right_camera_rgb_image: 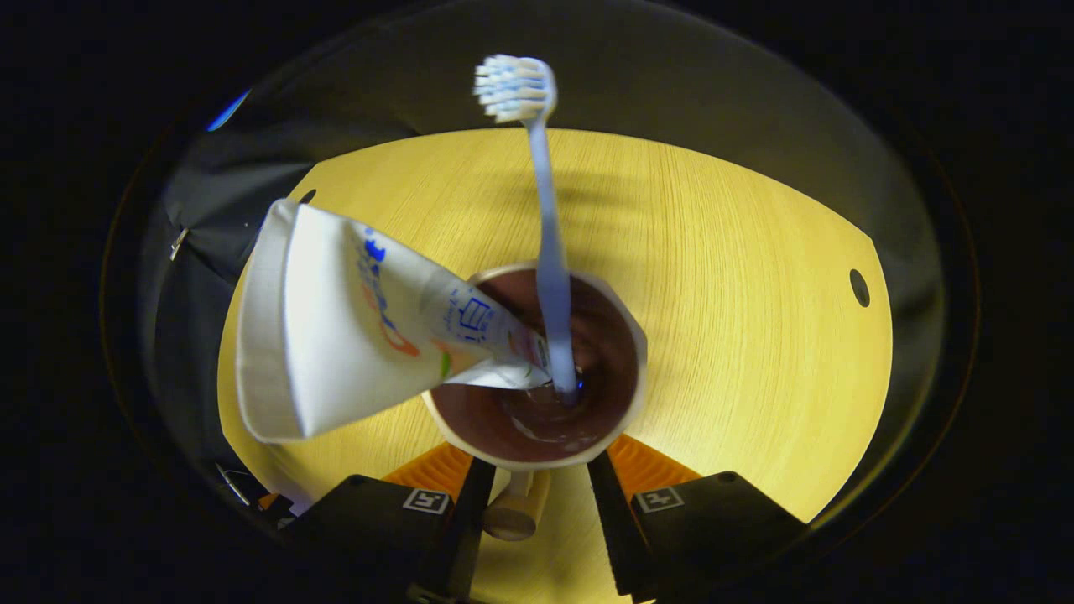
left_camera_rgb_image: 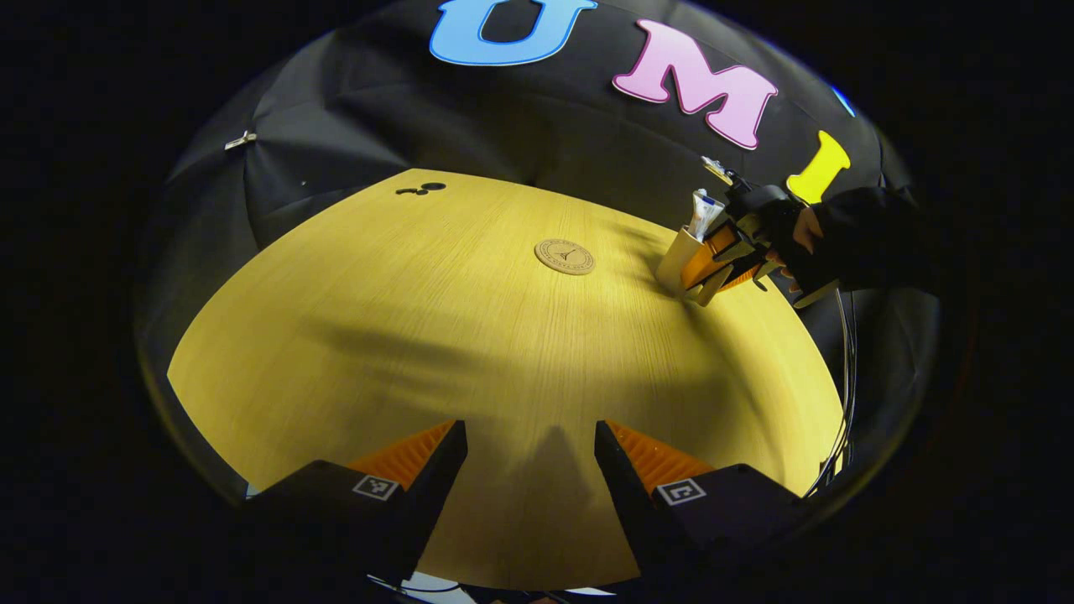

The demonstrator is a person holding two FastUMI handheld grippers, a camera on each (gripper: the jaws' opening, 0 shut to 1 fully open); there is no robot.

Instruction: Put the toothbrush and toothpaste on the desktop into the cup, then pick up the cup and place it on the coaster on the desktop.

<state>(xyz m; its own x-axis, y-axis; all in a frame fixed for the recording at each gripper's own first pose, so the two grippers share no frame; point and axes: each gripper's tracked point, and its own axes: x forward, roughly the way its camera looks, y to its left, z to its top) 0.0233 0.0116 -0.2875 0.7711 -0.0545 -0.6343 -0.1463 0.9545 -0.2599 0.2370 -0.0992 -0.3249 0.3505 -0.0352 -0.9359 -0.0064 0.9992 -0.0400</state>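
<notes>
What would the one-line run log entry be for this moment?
stage: cup pickup | cup: holds toothbrush, toothpaste | right gripper: around cup | left gripper: open, idle | coaster: bare

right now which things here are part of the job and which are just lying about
Part of the job:
- cup
- toothbrush, standing in the cup
- toothpaste, leaning out of the cup
- coaster
- right hand-held gripper, around the cup

Just lying about:
- clip on the booth wall
- cables at the table edge
</notes>
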